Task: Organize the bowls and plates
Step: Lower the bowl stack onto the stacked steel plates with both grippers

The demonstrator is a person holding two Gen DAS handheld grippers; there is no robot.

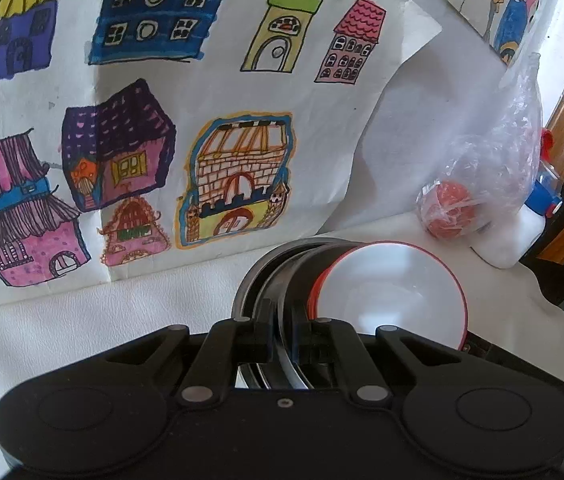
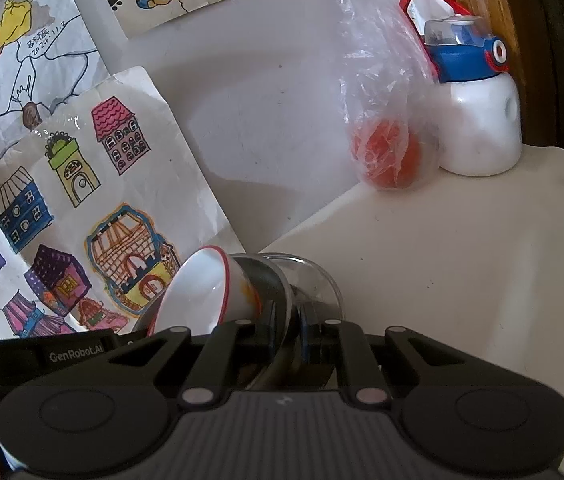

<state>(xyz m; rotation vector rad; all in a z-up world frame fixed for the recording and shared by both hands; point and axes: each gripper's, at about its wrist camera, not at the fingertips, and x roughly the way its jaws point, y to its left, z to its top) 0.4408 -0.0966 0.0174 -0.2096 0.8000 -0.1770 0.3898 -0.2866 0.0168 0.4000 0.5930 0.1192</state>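
**Both grippers pinch a tilted stack of dishes by its rims**

The left gripper [image 1: 282, 330] is pressed together on the thin rim of a dark glass plate [image 1: 293, 280], and the right gripper [image 2: 286, 330] pinches the edge of a clear glass bowl [image 2: 317, 280]. The stack hangs tipped on edge just above the white bench [image 2: 441, 280], in front of the drawing of houses [image 1: 162, 120], with the red-rimmed white bowl [image 1: 393, 288] nested on the side facing the bagged red fruit [image 1: 447, 210].

Handling, as a judgement: glass and glazed ceramic are stiff, smooth and brittle, and several pieces together are probably fairly heavy for a rim grip. The pads hold only a narrow lip, so the pieces could slide against one another or slip out if the stack tilts further. The white bowl looks loose inside the glass one; nothing appears to clamp it directly. A rim is the only sensible hold, ideally with the stack kept close to the bench.

Hard to make out: how many plates sit in the stack, since their edges overlap and the gripper bodies cover the lower halves. Whether the stack's bottom edge touches the bench cannot be told. The orange marking on the white bowl's outside, toward the drawing, is blurred.
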